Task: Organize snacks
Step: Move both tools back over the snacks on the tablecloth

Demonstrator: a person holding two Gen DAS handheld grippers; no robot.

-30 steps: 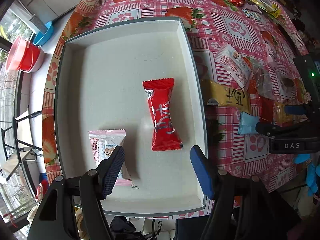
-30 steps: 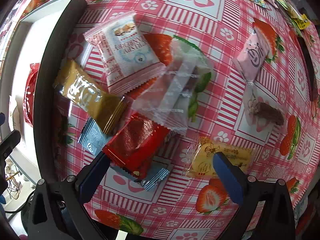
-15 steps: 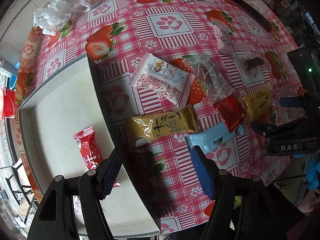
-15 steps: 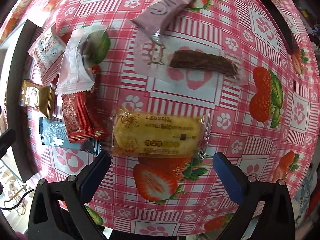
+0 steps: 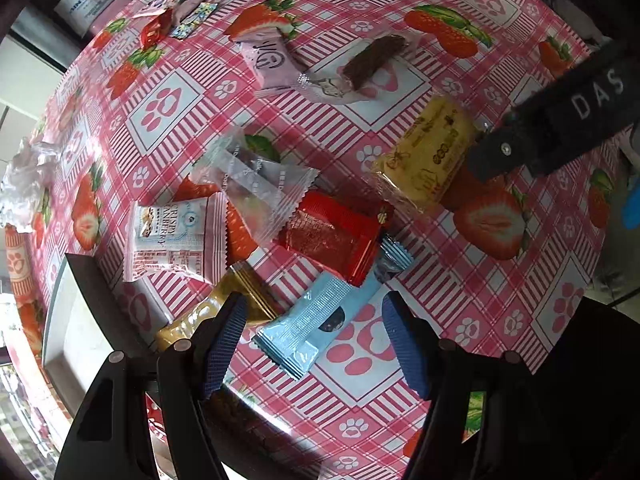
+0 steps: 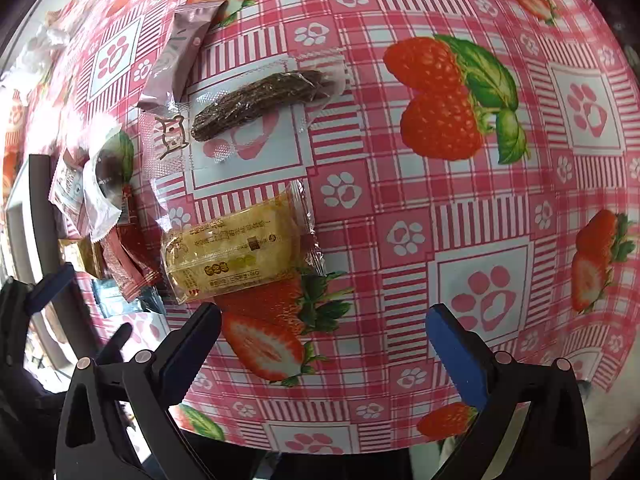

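My left gripper (image 5: pixel 312 344) is open and empty just above a light blue snack packet (image 5: pixel 316 324). Beside that packet lie a gold packet (image 5: pixel 216 312), a red packet (image 5: pixel 332 236), a clear packet (image 5: pixel 256 180) and a white cranberry packet (image 5: pixel 176 236). The white tray (image 5: pixel 68 328) shows at the lower left. My right gripper (image 6: pixel 324 340) is open and empty, near a yellow cake packet (image 6: pixel 236 248), which also shows in the left wrist view (image 5: pixel 432 156). A brown bar in clear wrap (image 6: pixel 256 104) and a pink packet (image 6: pixel 180 48) lie beyond it.
The round table carries a pink strawberry-and-paw cloth (image 6: pixel 460 208). More small snacks (image 5: pixel 176 20) lie at the far edge, with a crumpled white bag (image 5: pixel 24 180) at the left. The right gripper's black body (image 5: pixel 560 120) reaches in over the yellow cake packet.
My left gripper has swung right, from over the tray to over the loose snacks. My right gripper has moved right, from the pile to the yellow cake packet. Both stay open.
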